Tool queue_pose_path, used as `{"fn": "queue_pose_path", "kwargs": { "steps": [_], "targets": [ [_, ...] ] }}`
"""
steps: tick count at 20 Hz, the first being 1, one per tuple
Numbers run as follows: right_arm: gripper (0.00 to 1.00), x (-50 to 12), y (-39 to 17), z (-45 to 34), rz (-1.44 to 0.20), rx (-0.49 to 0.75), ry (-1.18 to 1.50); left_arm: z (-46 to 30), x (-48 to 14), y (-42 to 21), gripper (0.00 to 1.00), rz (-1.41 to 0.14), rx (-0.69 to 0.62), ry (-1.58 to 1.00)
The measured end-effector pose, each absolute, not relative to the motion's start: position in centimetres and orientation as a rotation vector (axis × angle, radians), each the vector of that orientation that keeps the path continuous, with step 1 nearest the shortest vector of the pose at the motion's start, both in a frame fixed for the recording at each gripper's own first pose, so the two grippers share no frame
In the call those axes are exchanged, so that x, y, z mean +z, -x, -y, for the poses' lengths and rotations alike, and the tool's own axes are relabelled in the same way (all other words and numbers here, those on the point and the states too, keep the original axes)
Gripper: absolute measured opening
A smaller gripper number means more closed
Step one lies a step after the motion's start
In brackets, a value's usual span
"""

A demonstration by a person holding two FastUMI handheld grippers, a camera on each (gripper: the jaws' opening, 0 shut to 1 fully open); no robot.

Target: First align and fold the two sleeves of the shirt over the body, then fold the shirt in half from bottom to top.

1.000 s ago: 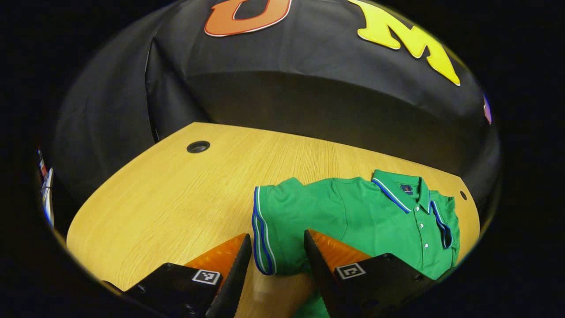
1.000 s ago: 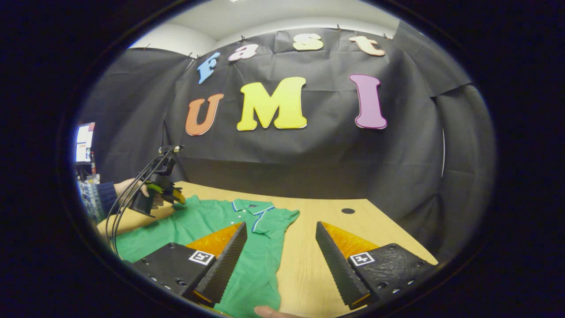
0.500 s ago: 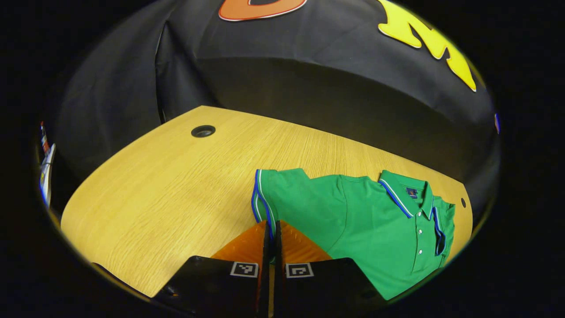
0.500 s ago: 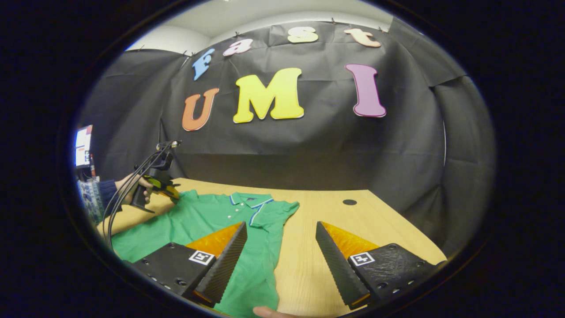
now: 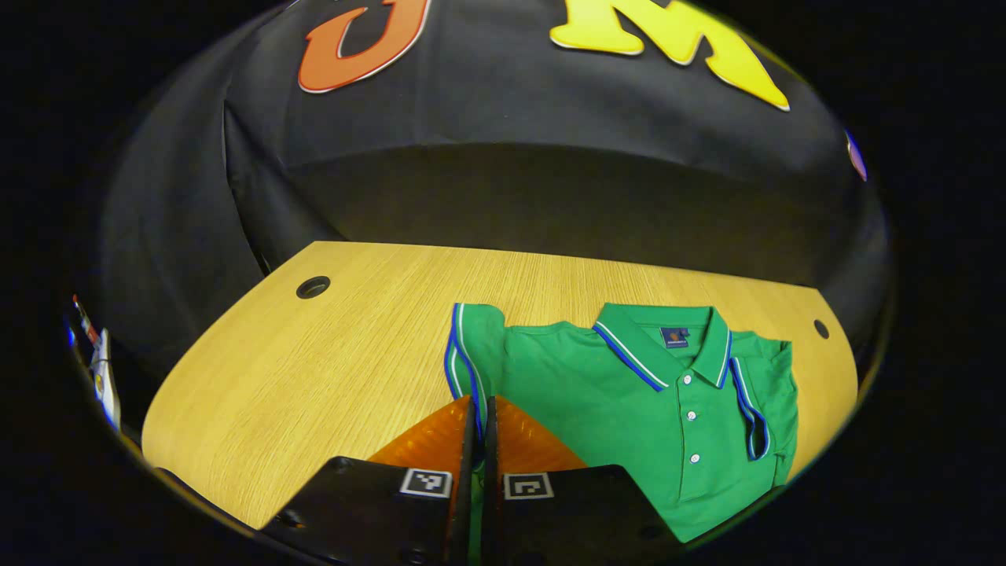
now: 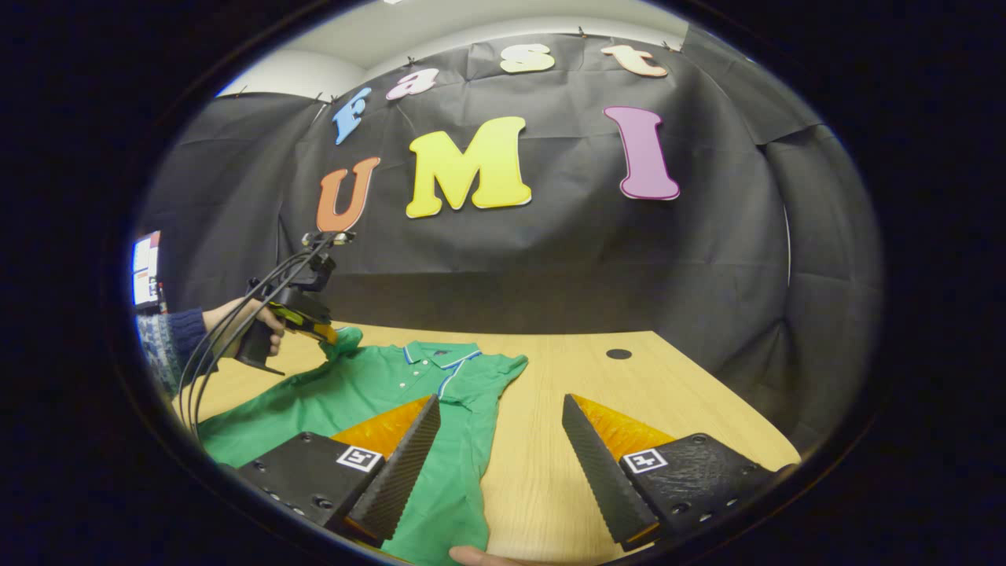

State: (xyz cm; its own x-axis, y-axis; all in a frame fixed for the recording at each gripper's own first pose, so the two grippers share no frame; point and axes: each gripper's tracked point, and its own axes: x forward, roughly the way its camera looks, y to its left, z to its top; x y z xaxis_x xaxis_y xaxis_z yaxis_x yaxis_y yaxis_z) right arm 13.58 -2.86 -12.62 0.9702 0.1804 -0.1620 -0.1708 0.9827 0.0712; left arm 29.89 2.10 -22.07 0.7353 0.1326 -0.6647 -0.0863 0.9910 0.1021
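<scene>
Shirt [image 5: 629,409] first: it is a green polo with blue and white piping along the collar [image 5: 668,346] and the cuffs, a placket of small white buttons [image 5: 690,413], and a small dark neck label [image 5: 674,336] inside the collar whose writing is too small for you to read. It lies face up on the wooden table [image 5: 330,362], collar toward the far wall, and in the left gripper view it sits right of the table's middle. The sleeve [image 5: 766,393] on the right in that view is already folded over the body, its striped cuff lying just beside the placket.

Your left gripper [image 5: 479,440] has its fingers pressed together on the striped cuff [image 5: 465,354] of the other sleeve, with green cloth showing between them. In the right gripper view you can see that same gripper [image 6: 318,330] at the far left, held by your hand [image 6: 251,322] in a dark sleeve, with black cables [image 6: 228,338] trailing from it; the pinched sleeve is raised off the table there and the cloth slopes down from it to the shirt's body.

Your right gripper [image 6: 499,440] hangs above the near part of the shirt's right side with its fingers spread wide and nothing between them. A fingertip [image 6: 471,556] shows at the bottom edge of that view.

Two round cable holes [image 5: 313,287] sit in the table near its far corners.
</scene>
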Motion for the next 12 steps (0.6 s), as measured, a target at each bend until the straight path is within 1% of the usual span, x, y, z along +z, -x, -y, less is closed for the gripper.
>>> {"fn": "queue_pose_path", "kwargs": {
  "steps": [1, 2, 3, 5, 7, 11, 12],
  "targets": [
    [0.95, -12.7, -13.5, 3.0, -0.168, 0.176, -0.059, 0.7, -21.5, -29.5, 0.18, -0.733, 0.057, -0.008],
    [0.95, -12.4, -13.5, 3.0, -0.166, 0.174, -0.059, 3.7, -20.4, -28.9, 0.26, -0.718, 0.003, 0.034],
    [0.95, -12.4, -13.4, 3.2, -0.164, 0.172, -0.057, 5.1, -19.1, -28.9, 0.33, -0.681, -0.03, 0.031],
    [0.96, -12.0, -13.2, 3.3, -0.159, 0.166, -0.046, 5.8, -15.9, -28.1, 0.82, -0.599, -0.038, -0.022],
    [0.96, -11.4, -12.9, 3.3, -0.149, 0.162, -0.04, 6.6, -13.5, -27.0, 1.0, -0.561, -0.055, -0.026],
    [0.96, -9.1, -11.2, 2.8, -0.137, 0.176, -0.051, 6.6, -9.4, -23.2, 1.0, -0.497, -0.065, -0.016],
    [0.96, -8.1, -10.7, 3.0, -0.124, 0.163, -0.038, 5.9, -8.6, -22.1, 1.0, -0.479, -0.05, -0.028]
  ]
}}
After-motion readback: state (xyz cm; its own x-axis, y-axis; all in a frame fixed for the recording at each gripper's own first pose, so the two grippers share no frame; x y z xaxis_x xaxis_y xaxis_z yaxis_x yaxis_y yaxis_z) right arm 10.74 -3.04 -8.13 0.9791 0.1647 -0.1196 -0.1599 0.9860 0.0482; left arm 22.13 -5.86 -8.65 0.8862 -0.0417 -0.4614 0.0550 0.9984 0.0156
